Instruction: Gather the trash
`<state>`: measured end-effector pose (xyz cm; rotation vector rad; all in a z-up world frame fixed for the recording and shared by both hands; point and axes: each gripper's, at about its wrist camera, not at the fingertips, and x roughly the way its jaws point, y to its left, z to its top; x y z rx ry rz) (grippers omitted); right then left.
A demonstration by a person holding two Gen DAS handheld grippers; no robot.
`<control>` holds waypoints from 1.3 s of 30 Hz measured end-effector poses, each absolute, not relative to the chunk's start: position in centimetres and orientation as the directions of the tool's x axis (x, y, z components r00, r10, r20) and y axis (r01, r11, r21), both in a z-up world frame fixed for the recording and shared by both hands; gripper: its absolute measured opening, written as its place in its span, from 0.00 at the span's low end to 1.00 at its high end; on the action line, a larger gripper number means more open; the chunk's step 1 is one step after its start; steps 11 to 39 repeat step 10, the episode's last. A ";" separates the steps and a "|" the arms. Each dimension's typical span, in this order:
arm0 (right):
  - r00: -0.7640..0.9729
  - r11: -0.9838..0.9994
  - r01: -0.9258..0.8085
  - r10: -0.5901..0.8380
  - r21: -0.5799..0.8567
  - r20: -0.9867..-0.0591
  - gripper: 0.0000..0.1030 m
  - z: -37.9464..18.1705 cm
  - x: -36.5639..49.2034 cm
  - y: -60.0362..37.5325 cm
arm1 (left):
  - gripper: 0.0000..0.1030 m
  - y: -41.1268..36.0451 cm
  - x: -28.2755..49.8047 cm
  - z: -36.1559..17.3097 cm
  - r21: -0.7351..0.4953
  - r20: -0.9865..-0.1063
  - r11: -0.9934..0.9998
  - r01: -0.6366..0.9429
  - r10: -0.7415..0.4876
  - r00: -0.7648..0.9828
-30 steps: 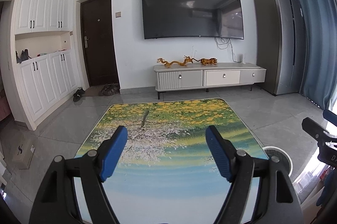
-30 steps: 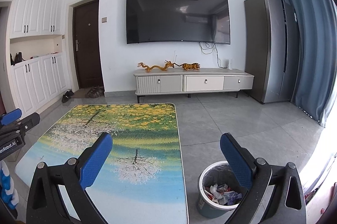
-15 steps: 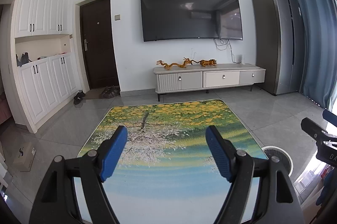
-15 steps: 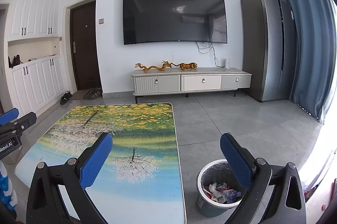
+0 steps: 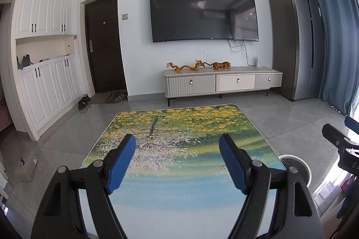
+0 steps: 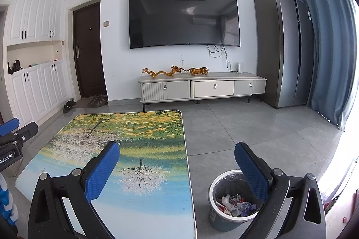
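A round grey trash bin (image 6: 226, 212) with a white liner stands on the floor at the right of the low table (image 6: 143, 171); crumpled wrappers (image 6: 233, 204) lie inside it. Its rim also shows in the left wrist view (image 5: 297, 166). My left gripper (image 5: 177, 144) is open and empty above the table top (image 5: 179, 189), which has a printed tree scene. My right gripper (image 6: 177, 152) is open and empty, held over the table's right edge and the bin. No loose trash shows on the table.
A TV cabinet (image 6: 202, 87) with dragon figurines stands at the far wall under a wall TV (image 6: 184, 18). A fridge (image 6: 282, 48) and blue curtain (image 6: 325, 48) are at right. White cupboards (image 5: 44, 82), a door and shoes (image 5: 84, 102) are at left. A cardboard box (image 5: 25, 166) lies on the floor.
Both views have drifted slightly; the right gripper has shifted a little to the right, showing more of the bin. Both grippers stay open and empty.
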<state>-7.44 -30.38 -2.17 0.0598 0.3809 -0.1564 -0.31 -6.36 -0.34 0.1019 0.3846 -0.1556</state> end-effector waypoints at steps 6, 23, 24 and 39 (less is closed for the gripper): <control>0.917 0.986 0.163 -0.141 0.029 -0.373 1.00 -2.1 -7.5 -30.4 | 0.73 -6.2 -0.1 -0.4 0.062 -0.386 0.983 0.173 -0.136 0.913; 0.917 0.986 0.165 -0.142 0.029 -0.373 1.00 -2.1 -7.5 -30.5 | 0.73 -6.2 -0.1 -0.5 0.059 -0.388 0.983 0.176 -0.140 0.911; 0.917 0.986 0.165 -0.142 0.029 -0.373 1.00 -2.1 -7.5 -30.5 | 0.73 -6.2 -0.1 -0.5 0.059 -0.388 0.983 0.176 -0.140 0.911; 0.917 0.986 0.165 -0.142 0.029 -0.373 1.00 -2.1 -7.5 -30.5 | 0.73 -6.2 -0.1 -0.5 0.059 -0.388 0.983 0.176 -0.140 0.911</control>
